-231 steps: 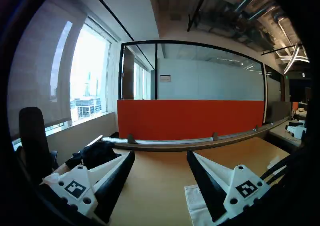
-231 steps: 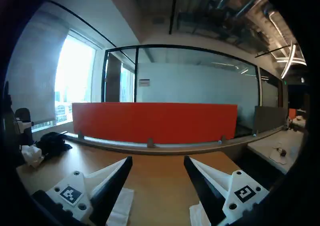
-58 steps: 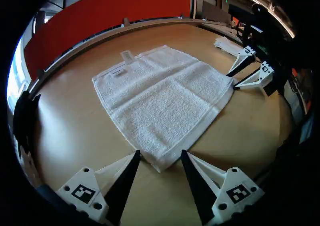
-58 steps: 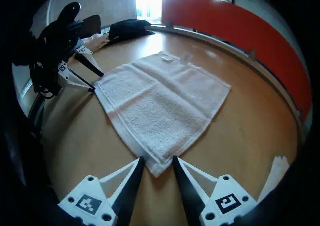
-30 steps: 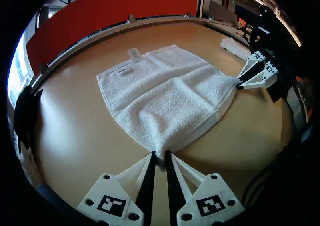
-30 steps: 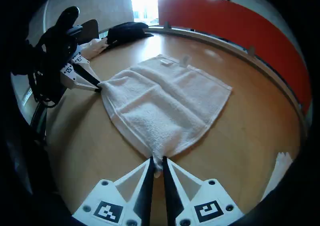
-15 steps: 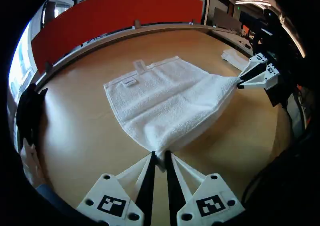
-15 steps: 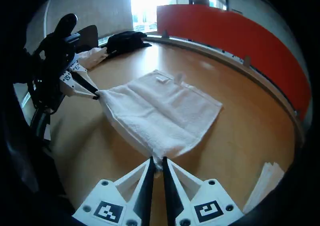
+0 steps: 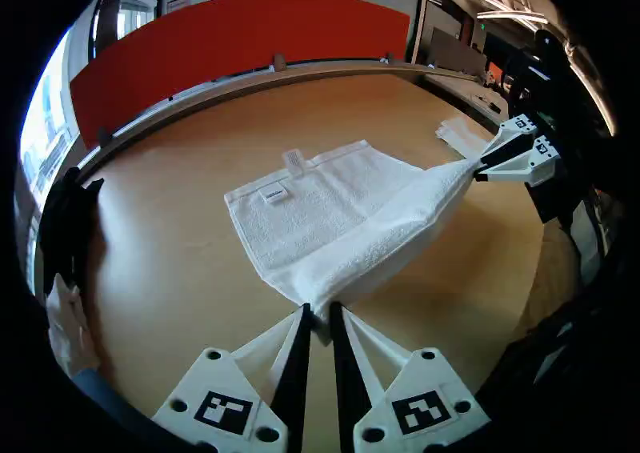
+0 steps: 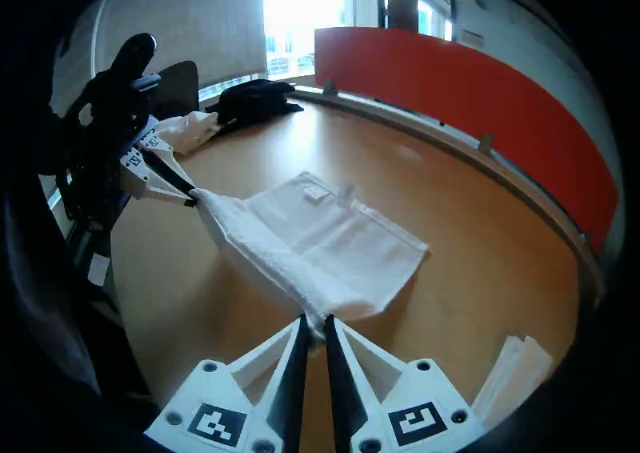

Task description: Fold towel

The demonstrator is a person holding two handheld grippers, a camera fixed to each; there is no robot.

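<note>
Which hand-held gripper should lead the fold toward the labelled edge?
Neither alone, probably: left hand-held gripper and right hand-held gripper each pinch a near corner of the towel, its edge lifted between them.

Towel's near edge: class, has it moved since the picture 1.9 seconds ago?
Yes. The towel, then flat, now has its near edge raised off the table and drawn toward the red partition, pinched by the left claw and right claw.

A light-brown wooden tabletop (image 9: 160, 237) runs up to a long orange-red divider panel (image 9: 240, 37) on its far edge, with a black fabric bundle (image 10: 252, 97) beside a crumpled white cloth (image 10: 188, 129) near the bright window (image 10: 304, 13), and a stack of folded white cloths (image 10: 512, 377) well apart.
</note>
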